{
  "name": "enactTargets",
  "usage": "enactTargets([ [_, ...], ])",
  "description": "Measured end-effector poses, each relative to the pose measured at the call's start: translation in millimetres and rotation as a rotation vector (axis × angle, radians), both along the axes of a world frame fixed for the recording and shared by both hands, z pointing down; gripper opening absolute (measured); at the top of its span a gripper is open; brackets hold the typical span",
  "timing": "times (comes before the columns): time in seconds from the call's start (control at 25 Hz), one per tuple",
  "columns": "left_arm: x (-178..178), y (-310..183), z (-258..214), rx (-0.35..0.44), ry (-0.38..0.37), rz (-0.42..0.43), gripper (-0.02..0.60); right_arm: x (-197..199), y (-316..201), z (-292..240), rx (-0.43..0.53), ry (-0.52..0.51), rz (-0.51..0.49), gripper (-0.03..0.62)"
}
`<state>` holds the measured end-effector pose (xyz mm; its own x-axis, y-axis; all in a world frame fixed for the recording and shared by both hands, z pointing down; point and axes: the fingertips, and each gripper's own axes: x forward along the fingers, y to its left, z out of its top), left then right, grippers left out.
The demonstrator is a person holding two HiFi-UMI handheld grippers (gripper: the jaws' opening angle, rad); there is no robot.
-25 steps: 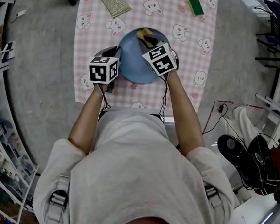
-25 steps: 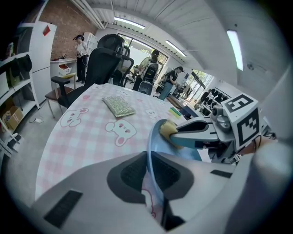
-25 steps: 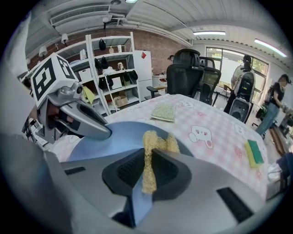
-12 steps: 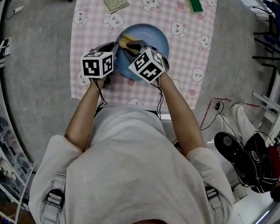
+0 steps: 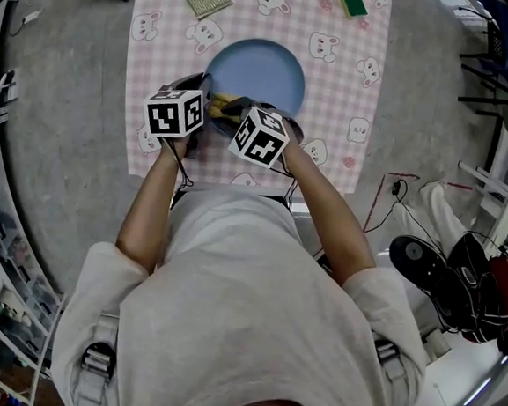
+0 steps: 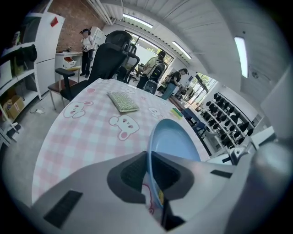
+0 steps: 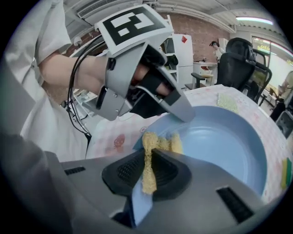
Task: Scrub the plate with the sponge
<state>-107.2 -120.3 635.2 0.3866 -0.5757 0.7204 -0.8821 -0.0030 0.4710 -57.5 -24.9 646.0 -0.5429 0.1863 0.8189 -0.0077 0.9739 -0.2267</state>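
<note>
- left hand-held gripper (image 6: 150, 173) — jaws closing on the plate (image 5: 264, 66), pads at its near-left rim
- right hand-held gripper (image 7: 147, 176) clamped on the yellow sponge (image 7: 161, 142) — sponge pressed inside the plate's near edge

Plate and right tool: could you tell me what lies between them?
A yellow sponge, clamped in the right tool, touches the blue plate; right gripper view shows it.
</note>
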Motion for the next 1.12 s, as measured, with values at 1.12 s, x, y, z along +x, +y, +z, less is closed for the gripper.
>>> enactTargets([
  [1.12,2.5,6.1,1.7,-0.021,-0.007,0.0,0.035,119.4,-113.4,11.2,0.088,0.219,0.326,0.046],
])
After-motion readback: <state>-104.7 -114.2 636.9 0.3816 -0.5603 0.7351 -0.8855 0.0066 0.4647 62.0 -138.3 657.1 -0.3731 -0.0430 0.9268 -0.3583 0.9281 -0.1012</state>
